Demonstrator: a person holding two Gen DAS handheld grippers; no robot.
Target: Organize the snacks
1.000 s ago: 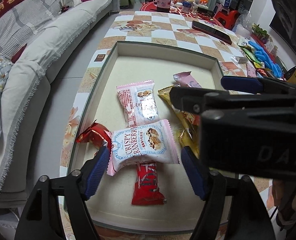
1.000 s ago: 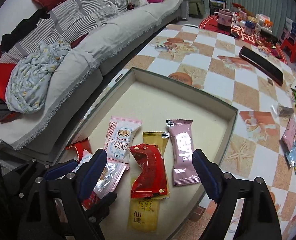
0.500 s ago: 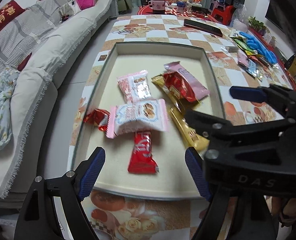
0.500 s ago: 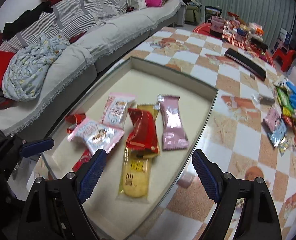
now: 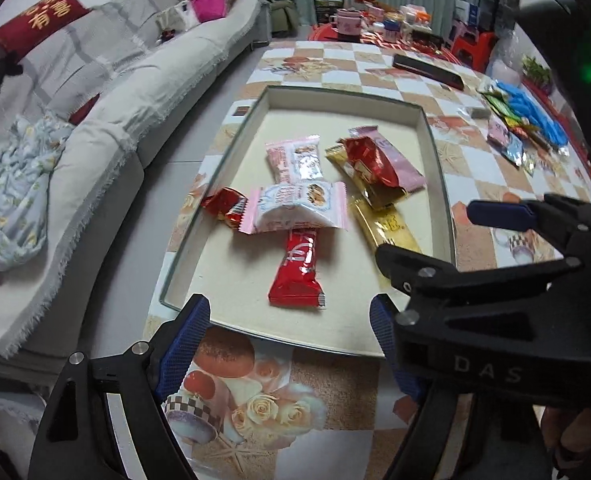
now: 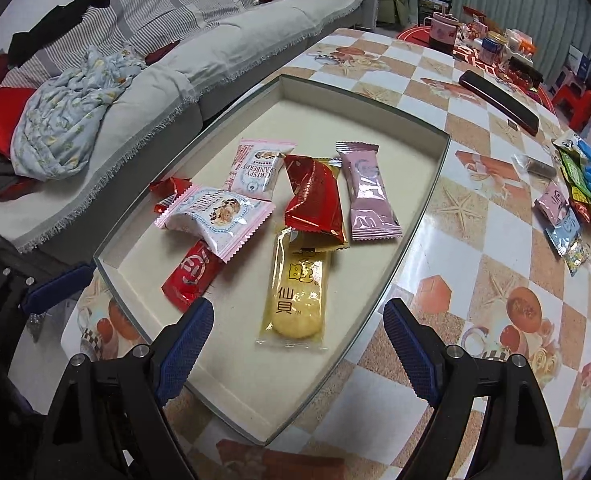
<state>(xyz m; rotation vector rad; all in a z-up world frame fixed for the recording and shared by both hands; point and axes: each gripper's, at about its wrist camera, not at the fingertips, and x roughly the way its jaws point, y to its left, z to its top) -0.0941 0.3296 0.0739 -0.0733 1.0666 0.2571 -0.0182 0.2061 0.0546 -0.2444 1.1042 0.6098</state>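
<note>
Blue-padded and spread wide with nothing between its pads, the left claw (image 5: 289, 346) hangs over the near edge of the shallow cream tray (image 5: 231, 142), above the patterned table (image 5: 263, 400); the right claw (image 6: 297, 344) is likewise spread and empty, over the tray's near end. Just beyond the left claw lies a red bar wrapper (image 5: 297, 270), its far end tucked under a pink-and-white cranberry packet (image 5: 295, 206), with a crumpled red wrapper (image 5: 225, 206) touching that packet's left side. Farther in sits a second cranberry packet (image 6: 260, 172). To the right, a long yellow rice-cracker pack (image 6: 297, 292) lies partly beneath a red pouch (image 6: 315, 202), and a pink packet (image 6: 365, 192) lies just beside it. More loose snacks (image 6: 567, 216) sit far right on the table, well apart from the tray
</note>
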